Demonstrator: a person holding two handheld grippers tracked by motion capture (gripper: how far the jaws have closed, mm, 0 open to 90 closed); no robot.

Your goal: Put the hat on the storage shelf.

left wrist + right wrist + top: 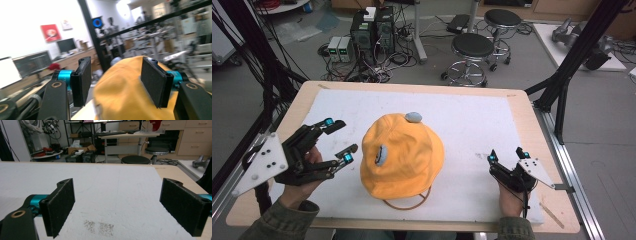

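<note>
1. High view: a soft orange fabric hat (402,156), rounded, sits mid-mat on a thin ring stand (408,204), crown up.
2. Left gripper (339,140) gapes beside it, empty.
3. Right gripper (507,155) open, well apart.

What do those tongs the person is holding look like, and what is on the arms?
Each is a black linkage frame: the left tongs and right tongs have turquoise joints by flat black pads. A grey three-cornered plate sits on top of each. The sleeves are olive green.
</note>
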